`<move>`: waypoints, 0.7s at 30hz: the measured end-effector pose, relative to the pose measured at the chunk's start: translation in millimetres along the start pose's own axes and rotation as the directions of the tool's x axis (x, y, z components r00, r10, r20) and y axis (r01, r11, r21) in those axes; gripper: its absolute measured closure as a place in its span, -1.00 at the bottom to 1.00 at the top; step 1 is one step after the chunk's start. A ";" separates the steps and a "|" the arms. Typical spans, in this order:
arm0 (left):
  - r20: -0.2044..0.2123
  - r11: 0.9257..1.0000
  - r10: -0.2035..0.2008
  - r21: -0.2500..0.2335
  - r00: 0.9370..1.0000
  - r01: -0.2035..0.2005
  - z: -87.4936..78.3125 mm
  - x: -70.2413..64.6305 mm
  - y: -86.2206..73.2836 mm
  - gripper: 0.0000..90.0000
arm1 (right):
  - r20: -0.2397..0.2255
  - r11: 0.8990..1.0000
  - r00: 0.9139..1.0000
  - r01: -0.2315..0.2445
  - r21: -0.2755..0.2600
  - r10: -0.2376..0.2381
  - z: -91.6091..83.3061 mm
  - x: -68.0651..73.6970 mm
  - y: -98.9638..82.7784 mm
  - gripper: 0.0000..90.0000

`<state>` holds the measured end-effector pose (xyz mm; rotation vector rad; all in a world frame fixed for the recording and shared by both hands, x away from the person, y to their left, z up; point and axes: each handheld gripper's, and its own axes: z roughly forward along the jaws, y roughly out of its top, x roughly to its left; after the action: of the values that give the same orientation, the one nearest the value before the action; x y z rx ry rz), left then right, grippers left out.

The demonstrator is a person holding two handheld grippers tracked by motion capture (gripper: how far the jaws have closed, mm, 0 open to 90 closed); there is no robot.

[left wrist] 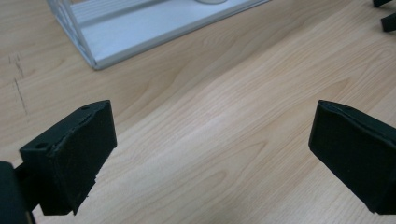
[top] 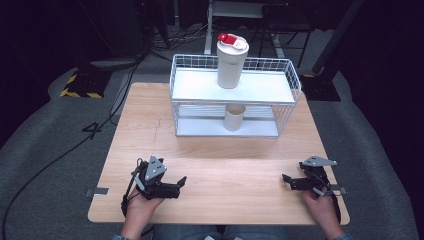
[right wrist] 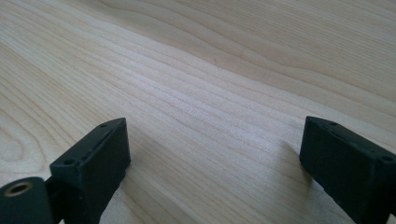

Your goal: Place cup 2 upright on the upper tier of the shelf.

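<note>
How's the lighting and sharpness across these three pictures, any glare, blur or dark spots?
High view: the table is evenly lit and the floor beyond falls into near black. Left gripper view: a pale sheen on the wood between the open left tongs, whose near edges look soft. Right gripper view: the right tongs cast faint shadows, and the far wood grain blurs.

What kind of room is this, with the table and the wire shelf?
Probably a lab or workshop set up for recording. A wooden table stands on grey carpet, cables trail across the floor, and a white wire rack holds a red-lidded tumbler like a test prop.
</note>
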<state>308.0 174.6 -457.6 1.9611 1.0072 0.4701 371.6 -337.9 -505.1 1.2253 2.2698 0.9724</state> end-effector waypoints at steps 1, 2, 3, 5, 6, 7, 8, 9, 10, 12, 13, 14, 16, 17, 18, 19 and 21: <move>0.002 1.000 -0.001 0.005 1.000 0.001 1.3 0.3 -2.1 -0.97 | 0.000 1.000 1.000 0.000 0.000 0.000 0.0 0.0 0.0 -0.80; 0.002 1.000 -0.001 0.005 1.000 0.001 1.3 0.3 -2.1 -0.97 | 0.000 1.000 1.000 0.000 0.000 0.000 0.0 0.0 0.0 -0.80; 0.004 1.000 -0.003 0.013 1.000 0.003 4.0 0.7 -6.1 -0.97 | 0.000 1.000 1.000 0.000 0.000 0.000 0.0 0.0 0.0 -0.80; 0.001 1.000 -0.003 0.022 1.000 0.003 7.2 0.8 -10.0 -0.97 | 0.000 1.000 1.000 0.000 0.000 0.000 0.0 0.0 0.0 -0.80; 0.002 0.999 -0.004 0.031 1.000 0.004 9.1 0.3 -12.0 -0.97 | 0.000 1.000 1.000 0.000 0.000 0.000 0.0 0.0 0.0 -0.80; 0.002 0.999 -0.004 0.031 1.000 0.004 9.1 0.3 -12.0 -0.97 | 0.000 1.000 1.000 0.000 0.000 0.000 0.0 0.0 0.0 -0.80; -0.002 0.999 0.008 0.049 1.000 -0.008 13.0 0.0 -15.9 -0.97 | 0.000 1.000 1.000 0.000 0.000 0.000 0.0 0.0 0.0 -0.80; -0.004 0.998 0.015 0.063 1.000 -0.015 14.6 0.0 -17.4 -0.97 | 0.000 1.000 1.000 0.000 0.000 0.000 0.0 0.0 0.0 -0.80; -0.004 0.998 0.015 0.063 1.000 -0.015 14.6 0.0 -17.4 -0.97 | 0.000 1.000 1.000 0.000 0.000 0.000 0.0 0.0 0.0 -0.80; -0.005 0.996 0.027 0.083 1.000 -0.026 18.3 -1.1 -20.4 -0.97 | 0.000 1.000 1.000 0.000 0.000 0.000 0.0 0.0 0.0 -0.80; -0.006 0.994 0.040 0.097 0.999 -0.039 19.7 -1.5 -21.2 -0.97 | 0.000 1.000 1.000 0.000 0.000 0.000 0.0 0.0 0.0 -0.80; -0.004 0.993 0.046 0.113 0.999 -0.046 22.5 -2.2 -23.3 -0.97 | 0.000 1.000 1.000 0.000 0.000 0.000 0.0 0.0 0.0 -0.80; 0.001 0.991 0.046 0.127 0.999 -0.046 24.7 -2.2 -24.8 -0.97 | 0.000 1.000 1.000 0.000 0.000 0.000 0.0 0.0 0.0 -0.80; 0.008 0.989 0.047 0.138 0.999 -0.048 26.1 -1.9 -25.7 -0.97 | 0.000 1.000 1.000 0.000 0.000 0.000 0.0 0.0 0.0 -0.80; 0.008 0.989 0.047 0.138 0.999 -0.048 26.1 -1.9 -25.7 -0.97 | 0.000 1.000 1.000 0.000 0.000 0.000 0.0 0.0 0.0 -0.80; 0.006 0.988 0.047 0.145 0.999 -0.047 27.1 -2.0 -26.5 -0.97 | 0.000 1.000 1.000 0.000 0.000 0.000 0.0 0.0 0.0 -0.80; 0.007 0.985 0.054 0.163 0.998 -0.055 29.7 -1.6 -27.6 -0.97 | 0.000 1.000 1.000 0.000 0.000 0.000 0.0 0.0 0.0 -0.80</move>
<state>313.1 166.2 -497.0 2.1385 1.0198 0.4270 371.6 -337.9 -505.1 1.2253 2.2697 0.9721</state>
